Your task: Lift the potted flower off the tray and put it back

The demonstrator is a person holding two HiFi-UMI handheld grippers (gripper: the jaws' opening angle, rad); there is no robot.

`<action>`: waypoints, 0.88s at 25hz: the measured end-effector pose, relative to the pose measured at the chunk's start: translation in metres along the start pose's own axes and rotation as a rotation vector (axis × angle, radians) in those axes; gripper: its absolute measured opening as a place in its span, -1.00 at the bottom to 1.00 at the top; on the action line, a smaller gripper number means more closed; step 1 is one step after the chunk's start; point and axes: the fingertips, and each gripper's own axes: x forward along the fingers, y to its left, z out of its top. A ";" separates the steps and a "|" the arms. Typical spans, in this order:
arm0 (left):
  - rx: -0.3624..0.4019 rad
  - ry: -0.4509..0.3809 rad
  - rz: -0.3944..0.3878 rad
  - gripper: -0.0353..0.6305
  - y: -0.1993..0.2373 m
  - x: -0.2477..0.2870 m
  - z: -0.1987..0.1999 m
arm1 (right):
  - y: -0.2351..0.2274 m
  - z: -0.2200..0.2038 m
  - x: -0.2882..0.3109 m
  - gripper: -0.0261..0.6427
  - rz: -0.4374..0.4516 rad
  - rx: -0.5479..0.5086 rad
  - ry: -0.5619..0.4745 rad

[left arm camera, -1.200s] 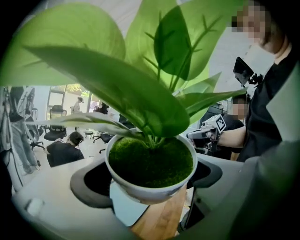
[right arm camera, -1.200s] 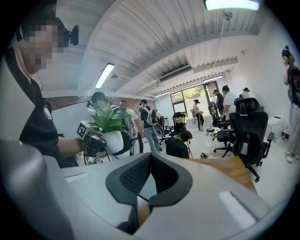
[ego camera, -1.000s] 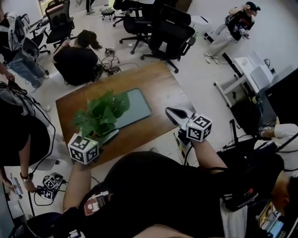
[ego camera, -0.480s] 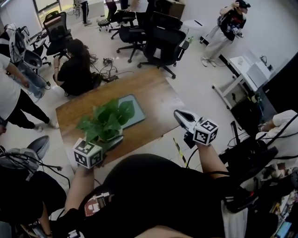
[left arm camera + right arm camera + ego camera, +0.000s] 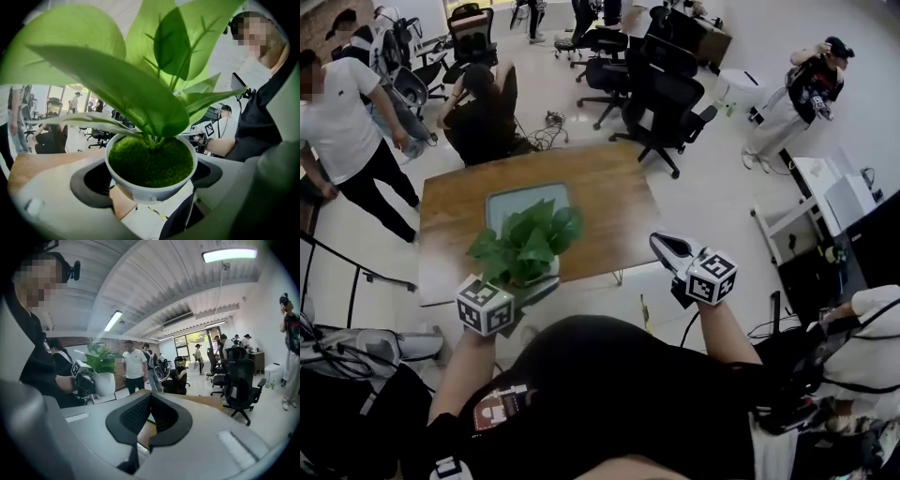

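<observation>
Nearest me, the left gripper (image 5: 525, 289) has its dark pads clamped on both sides of the potted flower (image 5: 150, 161), a round white pot topped with green moss and broad glossy leaves. It hangs in the air just over the near edge of the table (image 5: 600, 187). The right gripper (image 5: 659, 242) is pinched closed on nothing, off the near right corner. Past the plant a flat grey tray (image 5: 508, 199) with rounded corners lies mid-table on brown wood, and black office chairs (image 5: 670, 103) stand on the pale floor (image 5: 712, 206) beyond
</observation>
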 end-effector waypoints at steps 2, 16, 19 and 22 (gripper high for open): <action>-0.020 -0.011 0.012 0.58 -0.019 0.001 -0.009 | 0.001 -0.007 -0.007 -0.88 0.035 -0.007 0.007; -0.042 -0.029 0.176 0.58 -0.071 -0.080 -0.029 | 0.063 -0.009 -0.014 -0.88 0.207 -0.010 0.002; -0.039 -0.038 0.179 0.57 -0.075 -0.105 -0.033 | 0.086 -0.008 -0.012 -0.88 0.207 -0.013 -0.009; -0.034 -0.039 0.156 0.58 -0.082 -0.132 -0.041 | 0.119 -0.006 -0.016 -0.88 0.194 -0.009 -0.022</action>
